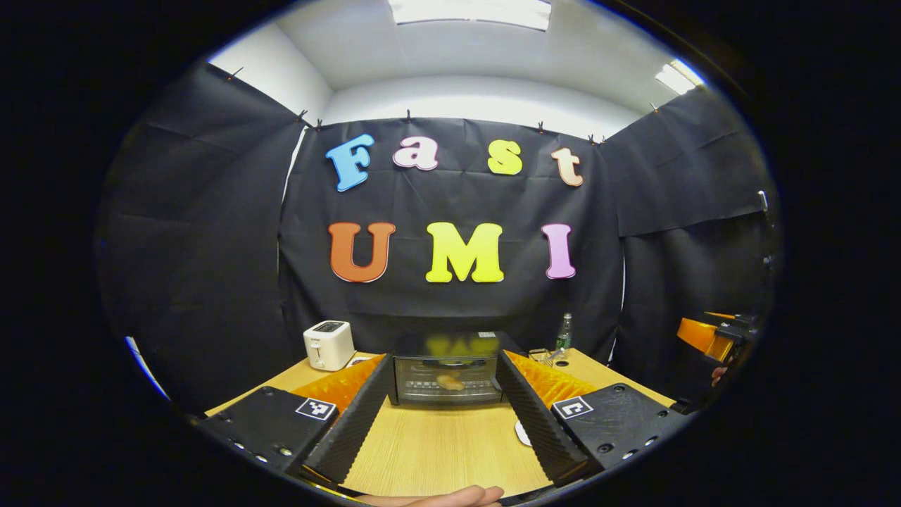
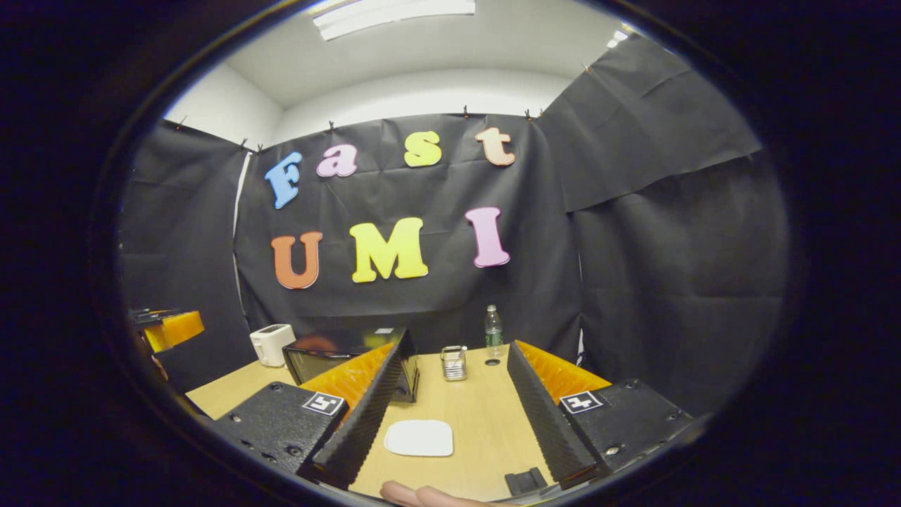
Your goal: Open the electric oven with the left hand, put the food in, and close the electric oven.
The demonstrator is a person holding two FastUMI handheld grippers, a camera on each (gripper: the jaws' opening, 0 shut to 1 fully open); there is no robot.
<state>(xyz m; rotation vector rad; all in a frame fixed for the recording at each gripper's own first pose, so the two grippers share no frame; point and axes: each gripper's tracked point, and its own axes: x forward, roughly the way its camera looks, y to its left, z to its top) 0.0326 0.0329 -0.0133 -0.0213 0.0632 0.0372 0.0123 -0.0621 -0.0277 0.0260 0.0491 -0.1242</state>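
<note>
Left gripper (image 1: pixel 450 415) fingers spread wide, nothing between, bare table (image 1: pixel 436 451) below. Oven (image 1: pixel 448 369) straight ahead past fingertips, door shut, food (image 1: pixel 450 382) visible behind glass. Toaster (image 1: pixel 329 344) beyond left finger, bottle (image 1: pixel 564 333) beyond right finger.

Right gripper (image 2: pixel 450 415) fingers wide, holding nothing. White plate (image 2: pixel 419 438) on table between fingers, nearer left one. Glass jar (image 2: pixel 454 362) ahead; oven behind left finger.

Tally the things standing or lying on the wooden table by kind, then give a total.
Electric oven: 1
Toaster: 1
Bottle: 1
Small clear holder: 1
White plate: 1
Total: 5
</note>
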